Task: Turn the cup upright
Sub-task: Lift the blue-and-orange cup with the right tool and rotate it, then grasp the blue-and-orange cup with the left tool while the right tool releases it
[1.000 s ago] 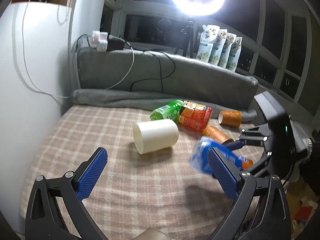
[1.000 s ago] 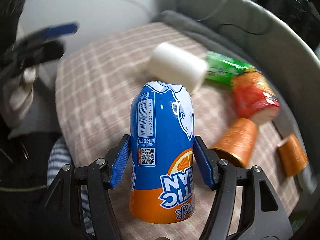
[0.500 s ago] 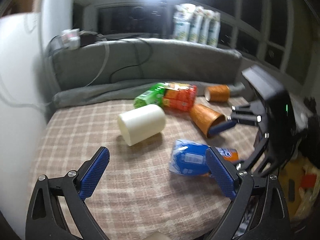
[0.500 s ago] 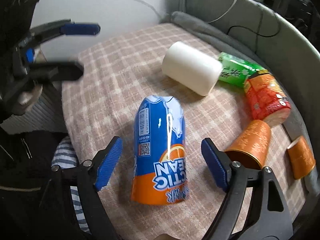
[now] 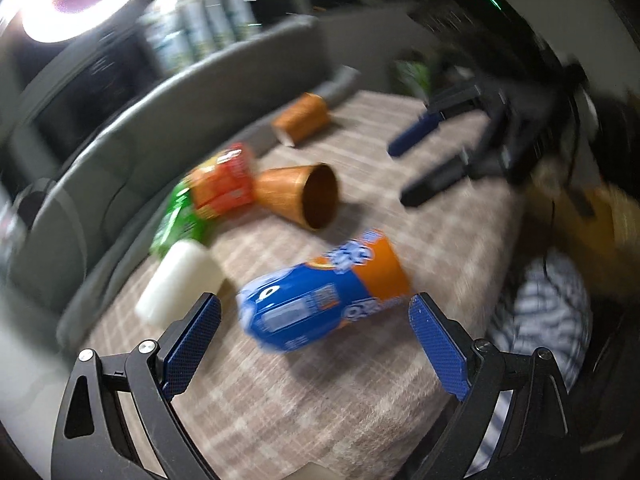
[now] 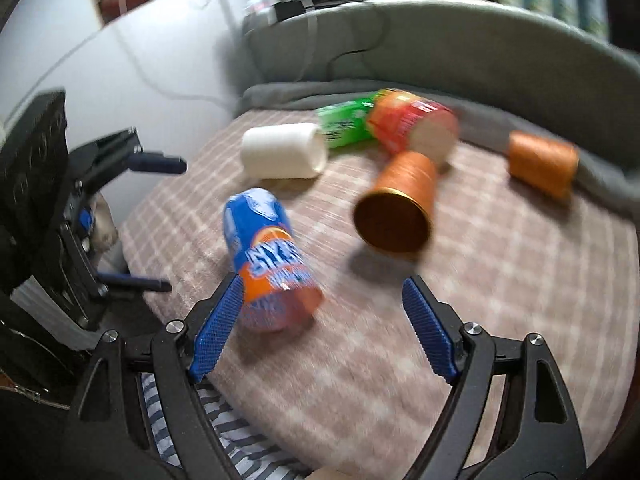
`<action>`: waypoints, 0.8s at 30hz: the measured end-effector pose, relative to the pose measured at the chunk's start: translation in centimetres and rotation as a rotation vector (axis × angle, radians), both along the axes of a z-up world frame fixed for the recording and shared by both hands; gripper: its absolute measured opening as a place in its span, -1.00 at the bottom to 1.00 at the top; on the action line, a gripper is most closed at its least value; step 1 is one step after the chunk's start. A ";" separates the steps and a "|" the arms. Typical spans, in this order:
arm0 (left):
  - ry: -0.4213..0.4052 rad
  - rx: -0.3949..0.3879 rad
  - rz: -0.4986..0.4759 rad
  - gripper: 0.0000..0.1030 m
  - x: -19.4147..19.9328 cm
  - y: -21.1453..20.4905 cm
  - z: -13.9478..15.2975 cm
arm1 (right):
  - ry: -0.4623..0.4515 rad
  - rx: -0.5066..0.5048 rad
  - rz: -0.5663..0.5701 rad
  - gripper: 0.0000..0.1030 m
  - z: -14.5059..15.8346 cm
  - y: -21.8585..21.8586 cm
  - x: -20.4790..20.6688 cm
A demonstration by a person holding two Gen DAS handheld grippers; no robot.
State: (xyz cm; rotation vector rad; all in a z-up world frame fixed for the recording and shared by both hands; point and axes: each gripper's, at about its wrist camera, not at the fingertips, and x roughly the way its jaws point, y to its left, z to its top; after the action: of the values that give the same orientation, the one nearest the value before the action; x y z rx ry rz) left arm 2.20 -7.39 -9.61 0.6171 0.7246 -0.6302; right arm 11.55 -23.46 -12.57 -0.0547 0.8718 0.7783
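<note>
The glossy blue-and-orange printed cup (image 5: 324, 292) (image 6: 268, 256) lies on its side on the plaid cloth (image 5: 320, 392) (image 6: 500, 280), between the spread fingers of the left gripper (image 5: 316, 344). Two ribbed orange cups (image 6: 396, 204), one white cup (image 6: 284, 152). The right gripper (image 6: 320, 328) is spread, empty.

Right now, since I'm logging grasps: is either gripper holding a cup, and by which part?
Nothing is held. The left gripper and right gripper are both open; the blue-and-orange cup lies on its side on the checked cloth.
</note>
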 end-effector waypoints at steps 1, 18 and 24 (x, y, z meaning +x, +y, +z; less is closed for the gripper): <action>-0.003 0.051 -0.046 0.84 -0.1 -0.8 -0.4 | 0.015 0.017 -0.028 0.63 -0.2 -0.9 -0.1; -0.110 0.549 -0.453 0.84 -0.1 -6.7 -6.2 | 0.083 0.130 -0.221 0.63 -1.7 -7.7 -1.1; -0.065 0.580 -0.465 0.63 1.7 -7.5 -7.4 | 0.092 0.140 -0.229 0.63 -2.1 -7.8 -0.9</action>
State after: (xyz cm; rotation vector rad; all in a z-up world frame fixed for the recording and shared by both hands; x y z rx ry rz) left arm 3.95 -14.89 -17.02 1.3615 0.7079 -0.8248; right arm 10.67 -31.26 -14.65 0.2029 0.8907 0.6286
